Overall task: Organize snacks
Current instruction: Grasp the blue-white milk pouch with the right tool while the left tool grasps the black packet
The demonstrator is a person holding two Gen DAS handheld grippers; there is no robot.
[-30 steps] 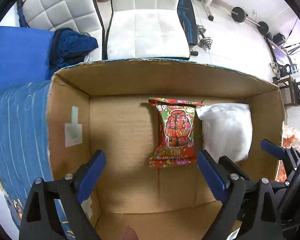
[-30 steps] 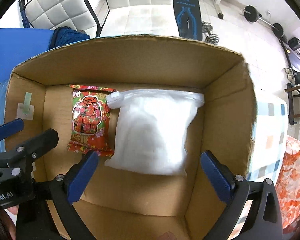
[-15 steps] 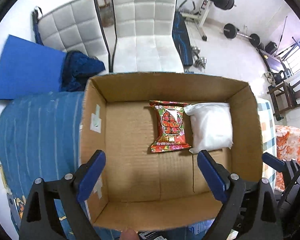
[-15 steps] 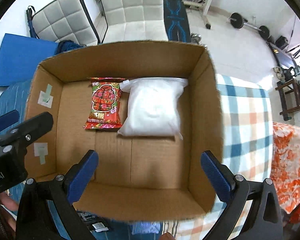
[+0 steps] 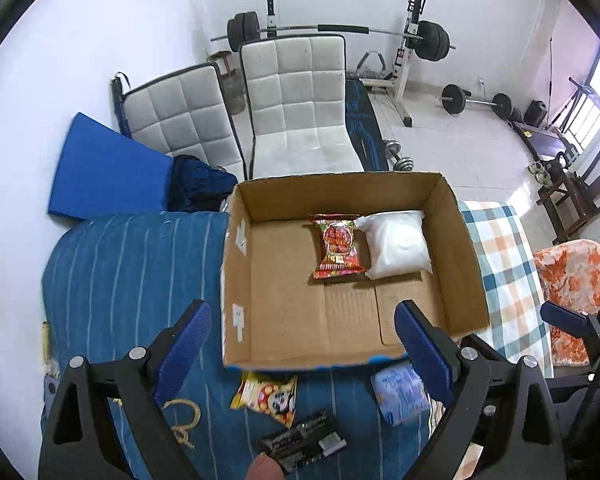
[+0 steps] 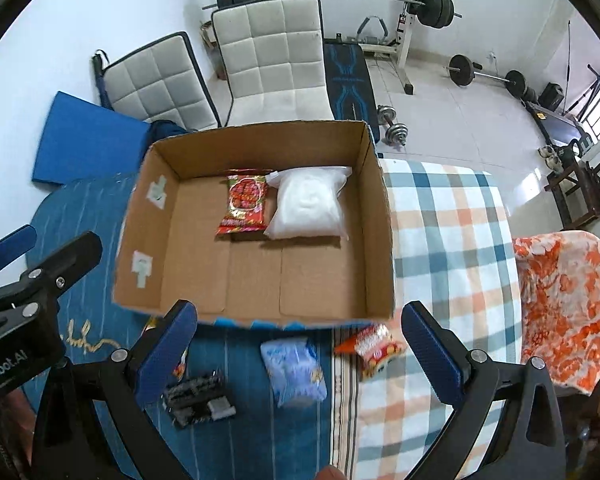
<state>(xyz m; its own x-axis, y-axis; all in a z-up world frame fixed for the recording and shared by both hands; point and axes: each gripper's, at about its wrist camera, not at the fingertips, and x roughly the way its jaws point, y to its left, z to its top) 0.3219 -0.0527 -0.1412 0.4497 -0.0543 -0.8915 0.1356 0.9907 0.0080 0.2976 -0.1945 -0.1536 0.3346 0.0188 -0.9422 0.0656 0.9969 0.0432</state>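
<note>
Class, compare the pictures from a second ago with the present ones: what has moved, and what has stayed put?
Both grippers, the left gripper and the right gripper, pulled up and back from inside the cardboard box, open and empty throughout. That brings into view loose snacks in front of the box, including a pale blue packet. The red snack packet and white bag lie unmoved, side by side.

Black frames, blue-padded fingers [image 5: 186,338], silver screws
</note>
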